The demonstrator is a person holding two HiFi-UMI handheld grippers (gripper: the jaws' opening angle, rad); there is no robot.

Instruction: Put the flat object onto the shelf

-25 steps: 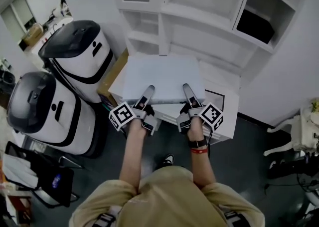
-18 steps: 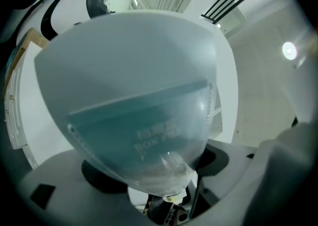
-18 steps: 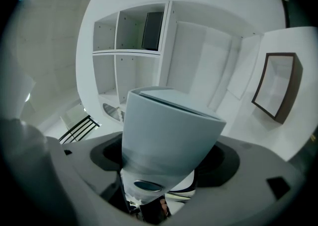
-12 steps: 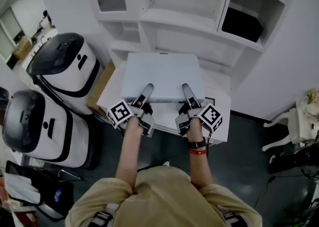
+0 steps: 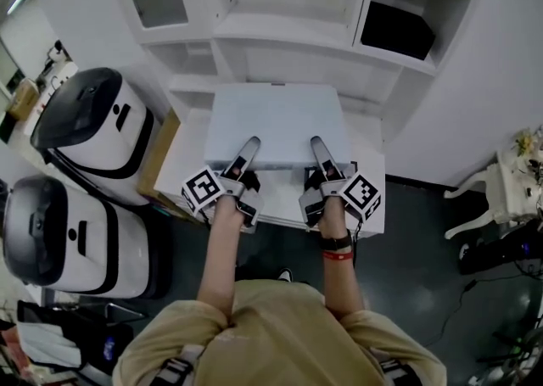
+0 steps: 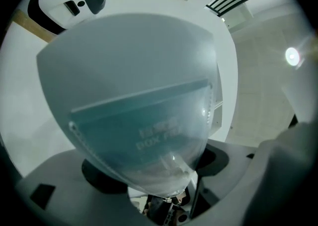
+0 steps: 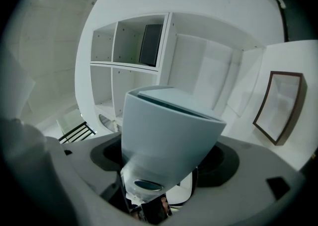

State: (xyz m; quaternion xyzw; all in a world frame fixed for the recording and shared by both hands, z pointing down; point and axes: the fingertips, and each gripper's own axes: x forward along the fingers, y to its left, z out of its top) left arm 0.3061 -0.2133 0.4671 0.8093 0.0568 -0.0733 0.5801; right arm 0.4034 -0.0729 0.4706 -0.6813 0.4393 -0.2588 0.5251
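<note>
White shelf unit [image 5: 288, 32] w/ several open compartments. Upper-right one holds a dark blocky item [image 5: 397, 30], also seen upright in the right gripper view [image 7: 150, 44]. The wide middle bays look bare. Upper-left bay has a greyish panel front, contents not readable. Low white cabinet [image 5: 369, 198] stands in front of the shelf. A brown-framed panel [image 7: 278, 106] lies on its top. Brown cardboard [image 5: 157, 164] sits at its left side. Two white units w/ dark domed tops [image 5: 93, 130] [image 5: 59, 232] are further left.

Flat object [image 5: 276, 121]: pale grey-white, rectangular, thin, roughly level. Up close [image 6: 134, 71] it's cloudy translucent plastic w/ a bluish band and raised "BOX FI.." lettering. It is held in the air over the cabinet top, in front of the shelf's lower tiers, not on the shelf yet. Far edge is close to the lowest ledge; can't tell if touching.

Left gripper [image 5: 246, 155]: jaws stand wide, clamped on the object's near edge, left of centre, one finger lying on top. Right gripper [image 5: 318, 153]: same, jaws wide and clamped on the near edge, right of centre. Each gripper view shows the object [image 7: 169, 130] filling the gap btw the jaws.
</note>
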